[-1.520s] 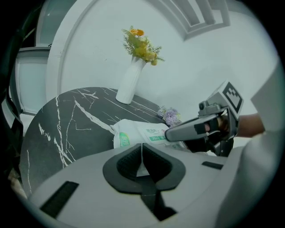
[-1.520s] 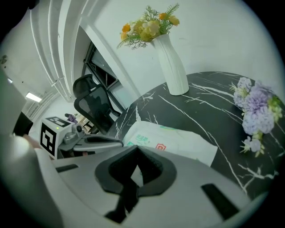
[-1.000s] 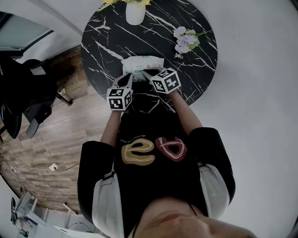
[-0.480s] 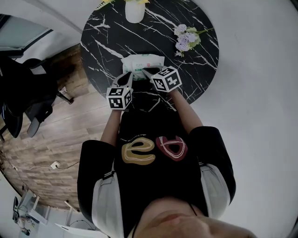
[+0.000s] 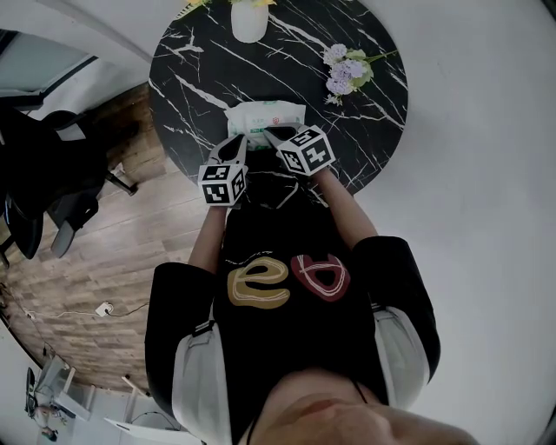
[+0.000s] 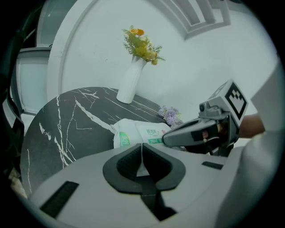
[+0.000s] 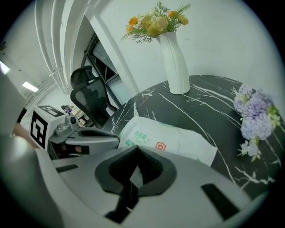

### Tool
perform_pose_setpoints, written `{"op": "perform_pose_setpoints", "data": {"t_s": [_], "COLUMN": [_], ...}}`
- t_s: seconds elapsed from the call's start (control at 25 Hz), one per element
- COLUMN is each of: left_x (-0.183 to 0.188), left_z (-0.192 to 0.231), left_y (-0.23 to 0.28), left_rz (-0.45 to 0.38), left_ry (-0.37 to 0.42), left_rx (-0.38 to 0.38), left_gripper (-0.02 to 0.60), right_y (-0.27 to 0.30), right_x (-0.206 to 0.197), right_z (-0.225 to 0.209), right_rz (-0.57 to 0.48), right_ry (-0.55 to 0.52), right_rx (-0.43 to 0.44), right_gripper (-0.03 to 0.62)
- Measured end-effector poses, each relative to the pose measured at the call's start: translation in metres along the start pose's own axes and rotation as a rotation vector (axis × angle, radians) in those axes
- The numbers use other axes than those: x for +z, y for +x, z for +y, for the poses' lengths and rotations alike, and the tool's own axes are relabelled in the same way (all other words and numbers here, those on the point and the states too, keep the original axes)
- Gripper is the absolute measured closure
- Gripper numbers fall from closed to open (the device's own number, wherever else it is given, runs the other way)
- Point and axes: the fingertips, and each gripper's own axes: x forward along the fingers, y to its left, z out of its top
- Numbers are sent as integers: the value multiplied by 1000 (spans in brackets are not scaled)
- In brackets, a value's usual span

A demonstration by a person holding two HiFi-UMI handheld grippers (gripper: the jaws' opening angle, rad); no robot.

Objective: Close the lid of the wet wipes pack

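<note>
**A:** Where is the wet wipes pack (image 5: pixel 265 115), and how does it look?

**B:** It lies flat on the round black marble table (image 5: pixel 191 78), a little toward 6 o'clock from the table's middle in the head view. It is a soft white pouch with green print and a small red shield mark, and its edges are slightly puffed and creased. I can't pick out the lid in any view, as the near edge is covered by the grippers.

**A:** What else is on the table?

**B:** A white vase (image 5: pixel 249 22) of yellow flowers stands at the 12 o'clock rim. A purple bunch (image 5: pixel 345 73) lies between 2 and 3 o'clock.

**A:** And the left gripper (image 6: pixel 141 145)?

**B:** Its dark pads meet at the tips and nothing is clamped between them. It points at the pack's 7 o'clock corner, with the pouch showing just past the tips.

**A:** The right gripper (image 7: pixel 135 148)?

**B:** Its jaws are drawn together too, with nothing held. Its tips are over the pack's 6 o'clock edge, just beside the left gripper's. I can't tell whether either one presses on the pouch.
</note>
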Motion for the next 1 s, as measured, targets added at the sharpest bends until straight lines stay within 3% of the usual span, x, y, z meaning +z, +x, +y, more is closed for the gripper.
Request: {"op": "perform_pose_setpoints", "data": {"t_s": [0.68, 0.88, 1.0], "left_x": [10, 27, 39], "left_z": [-17, -22, -26], "left_y": [-5, -14, -20], "left_rz": [-47, -97, -138], "left_ry": [16, 41, 52], "left_rx": [9, 12, 5], "left_gripper": [557, 557, 557], "right_y": [-7, -29, -48], "right_x": [2, 14, 22], "right_z": [1, -3, -7], "right_rz": [-54, -188, -301], "right_ry": [43, 59, 74], "right_rx": [18, -14, -57], "right_gripper": [567, 562, 510]}}
